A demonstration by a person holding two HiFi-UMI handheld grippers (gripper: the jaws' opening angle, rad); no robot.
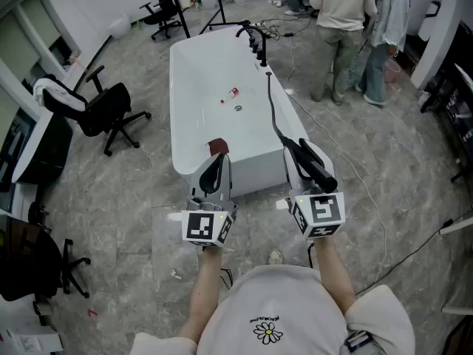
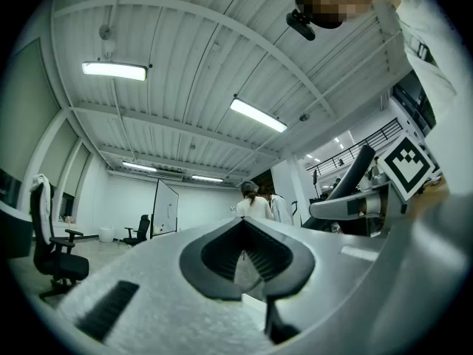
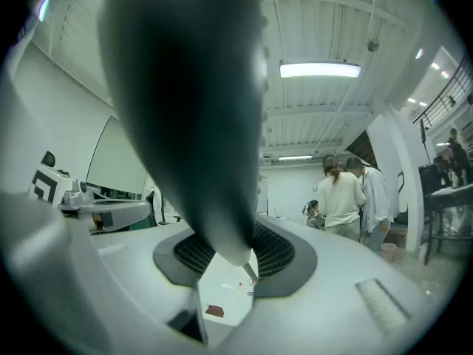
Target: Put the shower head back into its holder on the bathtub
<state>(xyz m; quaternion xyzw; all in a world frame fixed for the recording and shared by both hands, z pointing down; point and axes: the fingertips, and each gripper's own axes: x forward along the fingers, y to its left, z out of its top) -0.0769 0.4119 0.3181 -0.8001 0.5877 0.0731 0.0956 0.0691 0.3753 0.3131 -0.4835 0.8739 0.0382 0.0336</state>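
Note:
The white bathtub stands ahead of me, with black tap fittings on its far right rim. A black hose runs from there along the right rim to the black shower head. My right gripper is shut on that shower head, just off the tub's near right corner. In the right gripper view the dark shower head fills the space between the jaws of the right gripper. My left gripper hovers at the tub's near end, shut and empty; the left gripper shows nothing between its pads.
Inside the tub lie a small red item and the drain. A dark red patch sits on the near rim. Office chairs stand to the left, people beyond the tub at right, and a cable crosses the floor.

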